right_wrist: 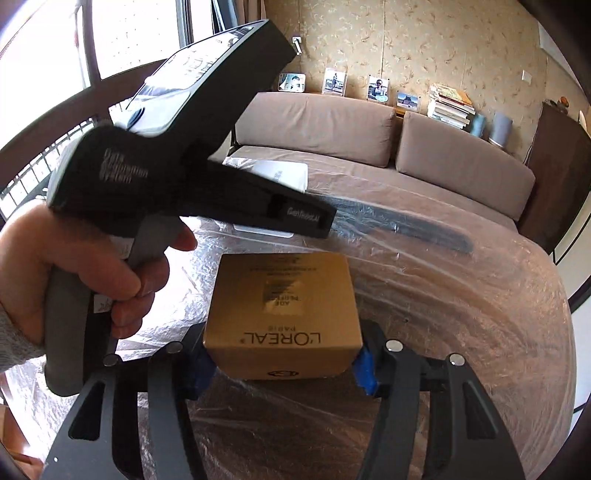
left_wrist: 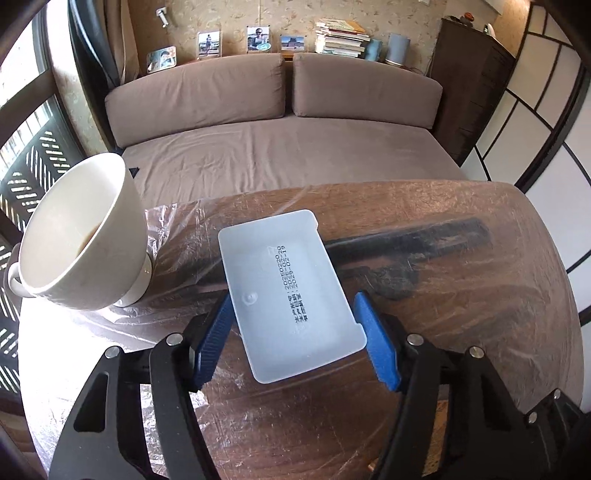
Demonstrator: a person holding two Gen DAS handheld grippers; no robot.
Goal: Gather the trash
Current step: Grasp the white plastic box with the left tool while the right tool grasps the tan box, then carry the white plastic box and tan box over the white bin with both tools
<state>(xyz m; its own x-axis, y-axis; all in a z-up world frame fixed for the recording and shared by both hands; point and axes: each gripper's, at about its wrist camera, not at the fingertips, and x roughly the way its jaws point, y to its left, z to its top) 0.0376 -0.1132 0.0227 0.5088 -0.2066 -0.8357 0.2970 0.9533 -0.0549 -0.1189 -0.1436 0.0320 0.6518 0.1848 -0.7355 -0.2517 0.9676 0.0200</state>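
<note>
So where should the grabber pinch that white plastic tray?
Probably across its two long side walls, near the close end. The white tray lies between the left gripper's open blue fingers, so coming straight forward from the near side fits its narrow width.

A brown sofa bed (left_wrist: pixel 288 162) with two back cushions (left_wrist: pixel 195 92) stands against a beige floral-papered wall (left_wrist: pixel 229 18). On the ledge behind it stand photo frames (left_wrist: pixel 208 44) and a stack of books (left_wrist: pixel 341 37). A dark wooden cabinet (left_wrist: pixel 469 99) rises on the right; daylight enters through the window (right_wrist: pixel 133 33) on the left.
</note>
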